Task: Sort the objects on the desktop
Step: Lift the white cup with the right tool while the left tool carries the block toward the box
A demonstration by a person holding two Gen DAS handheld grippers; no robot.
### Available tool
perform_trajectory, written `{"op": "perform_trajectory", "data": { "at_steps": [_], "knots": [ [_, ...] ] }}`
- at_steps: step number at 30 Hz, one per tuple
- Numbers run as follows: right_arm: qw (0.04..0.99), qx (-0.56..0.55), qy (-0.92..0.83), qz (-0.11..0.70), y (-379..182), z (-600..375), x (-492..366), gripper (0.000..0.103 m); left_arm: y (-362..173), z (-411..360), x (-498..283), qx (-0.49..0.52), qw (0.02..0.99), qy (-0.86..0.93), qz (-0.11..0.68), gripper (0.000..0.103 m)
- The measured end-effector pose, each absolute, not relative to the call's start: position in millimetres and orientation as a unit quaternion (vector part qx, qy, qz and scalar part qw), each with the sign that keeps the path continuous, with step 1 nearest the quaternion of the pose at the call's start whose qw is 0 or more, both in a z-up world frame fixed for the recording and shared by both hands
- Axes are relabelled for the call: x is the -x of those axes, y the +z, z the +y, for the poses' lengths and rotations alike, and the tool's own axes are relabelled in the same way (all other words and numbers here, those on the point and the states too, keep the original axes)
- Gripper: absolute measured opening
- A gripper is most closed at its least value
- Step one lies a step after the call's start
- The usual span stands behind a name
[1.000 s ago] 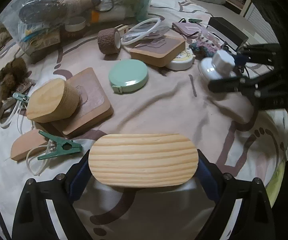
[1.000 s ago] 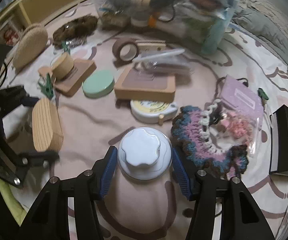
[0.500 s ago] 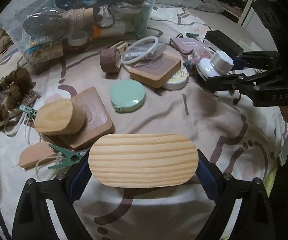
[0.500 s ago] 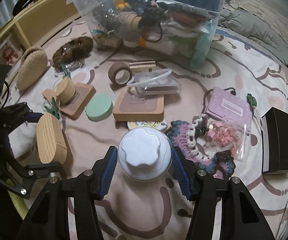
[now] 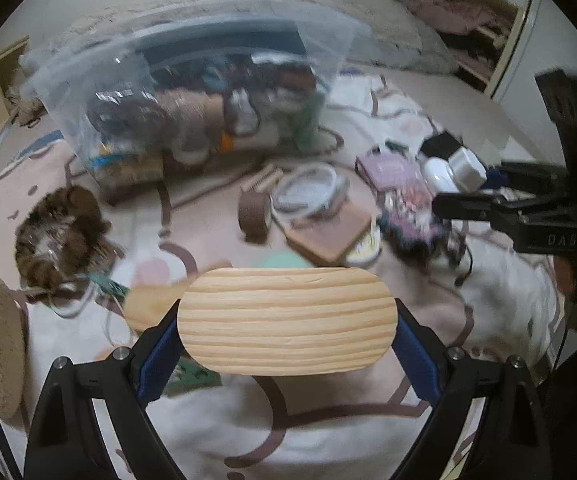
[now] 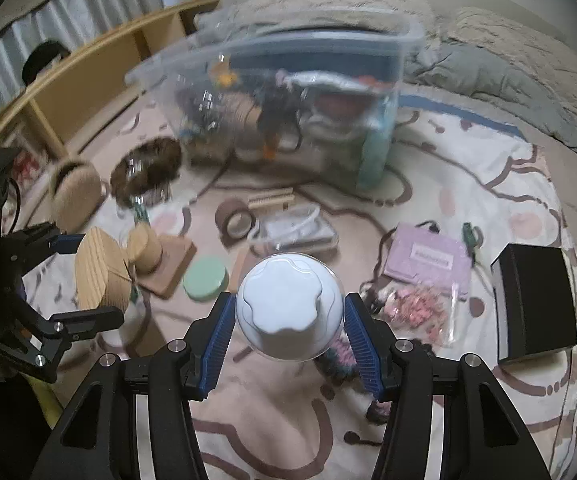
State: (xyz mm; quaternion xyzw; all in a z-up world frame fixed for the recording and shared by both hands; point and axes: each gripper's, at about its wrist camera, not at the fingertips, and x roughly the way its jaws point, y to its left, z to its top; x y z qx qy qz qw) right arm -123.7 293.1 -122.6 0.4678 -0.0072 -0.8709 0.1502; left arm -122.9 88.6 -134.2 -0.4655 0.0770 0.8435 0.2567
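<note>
The left gripper (image 5: 286,326) was clamped on a pale oval block of striped pine wood (image 5: 286,322), its blue pads pressing on the two rounded ends, so that the block lay crosswise between the fingers, clear of the patterned cream and brown blanket (image 5: 320,436) beneath. The right gripper (image 6: 290,330) was clamped on a round white container with a scalloped knob lid (image 6: 290,314), one ribbed blue pad on each side of its rim, and the container sat between the fingertips, lifted off the blanket. The landmark for all positions was the clear plastic storage bin filled with mixed items (image 6: 288,120), which stood on the blanket beyond both grippers. In the right wrist view, the held container appeared in front of the bin, with the brown tape roll (image 6: 235,220) and the mint green round case (image 6: 204,278) lying between bin and container. The held wooden block appeared in front of the bin and to its left. A black box (image 6: 534,304) lay on the blanket well to the right of the bin.
</note>
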Motion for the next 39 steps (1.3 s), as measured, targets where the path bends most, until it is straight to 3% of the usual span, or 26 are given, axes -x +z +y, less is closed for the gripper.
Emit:
{"op": "perform_trajectory", "data": {
  "at_steps": [22, 39],
  "knots": [
    [0.131, -0.348, -0.927, -0.053, -36, 309, 128, 0.056, -41, 47, 150, 0.369, 0.21, 0.906, -0.006, 0.095],
    [0.096, -0.288, -0.952, -0.035, 10, 301, 187, 0.056, -22, 22, 176, 0.336, 0.17, 0.926, -0.042, 0.095]
  ]
}}
